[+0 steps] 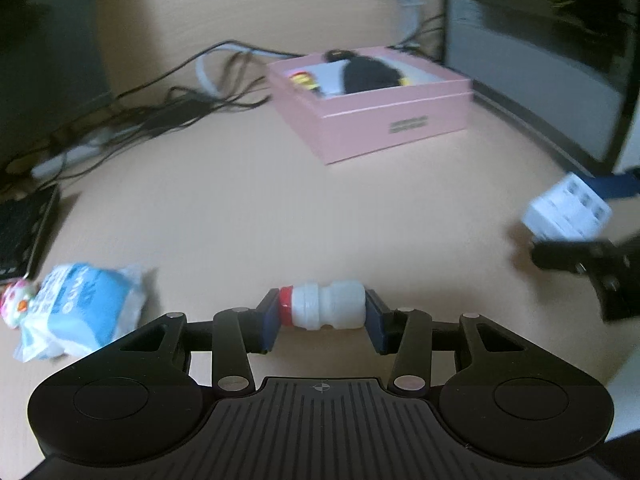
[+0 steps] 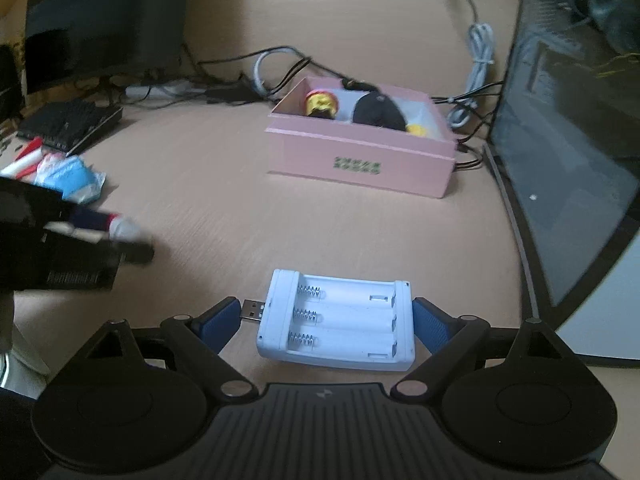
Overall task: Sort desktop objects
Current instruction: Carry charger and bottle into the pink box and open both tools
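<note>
My left gripper is shut on a small white bottle with a red cap, held sideways above the desk. My right gripper is shut on a white USB battery charger, its plug against the left pad; the charger also shows in the left wrist view. The pink box stands ahead on the desk, open, with a black object and yellow toys inside. The box also shows in the right wrist view. The left gripper with the bottle shows blurred at the left of the right wrist view.
A blue and white packet lies at left beside a small colourful toy. A tangle of black cables and a power strip lie behind. A black device is at left, a monitor at right.
</note>
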`<move>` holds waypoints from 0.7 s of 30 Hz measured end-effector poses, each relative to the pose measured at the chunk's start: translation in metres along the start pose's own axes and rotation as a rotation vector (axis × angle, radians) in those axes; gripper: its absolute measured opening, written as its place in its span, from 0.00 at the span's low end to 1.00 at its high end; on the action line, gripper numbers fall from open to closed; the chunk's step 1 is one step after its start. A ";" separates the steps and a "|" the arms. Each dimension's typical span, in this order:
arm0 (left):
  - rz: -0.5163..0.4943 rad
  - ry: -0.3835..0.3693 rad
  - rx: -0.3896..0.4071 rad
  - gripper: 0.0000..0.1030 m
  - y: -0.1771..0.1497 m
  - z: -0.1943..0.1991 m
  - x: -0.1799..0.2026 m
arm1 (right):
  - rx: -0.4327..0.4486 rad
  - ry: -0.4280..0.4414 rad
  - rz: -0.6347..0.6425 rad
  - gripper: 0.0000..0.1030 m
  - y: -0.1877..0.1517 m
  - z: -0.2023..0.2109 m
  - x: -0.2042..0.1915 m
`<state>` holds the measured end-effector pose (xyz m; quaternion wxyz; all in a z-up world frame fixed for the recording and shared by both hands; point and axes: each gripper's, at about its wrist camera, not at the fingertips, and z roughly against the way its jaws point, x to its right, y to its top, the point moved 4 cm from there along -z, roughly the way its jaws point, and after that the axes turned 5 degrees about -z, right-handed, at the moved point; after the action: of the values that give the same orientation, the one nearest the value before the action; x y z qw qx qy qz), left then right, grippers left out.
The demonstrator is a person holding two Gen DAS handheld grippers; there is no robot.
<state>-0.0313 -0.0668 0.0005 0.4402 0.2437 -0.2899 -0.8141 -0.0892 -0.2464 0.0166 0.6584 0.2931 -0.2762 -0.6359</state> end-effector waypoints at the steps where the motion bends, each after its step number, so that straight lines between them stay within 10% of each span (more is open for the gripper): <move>1: -0.010 -0.011 0.008 0.47 0.004 0.001 0.003 | 0.006 -0.004 -0.011 0.89 0.002 0.003 0.003; 15: -0.072 -0.032 0.300 0.47 0.173 -0.036 -0.012 | 0.356 -0.057 -0.110 0.89 0.142 0.057 0.033; 21: 0.050 -0.015 0.264 0.82 0.215 -0.079 -0.042 | 0.427 -0.032 -0.182 0.89 0.228 0.035 0.039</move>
<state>0.1645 -0.1469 0.0982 0.4221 0.2862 -0.4039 -0.7595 0.0402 -0.2817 0.2082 0.5169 0.4393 -0.3874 -0.6243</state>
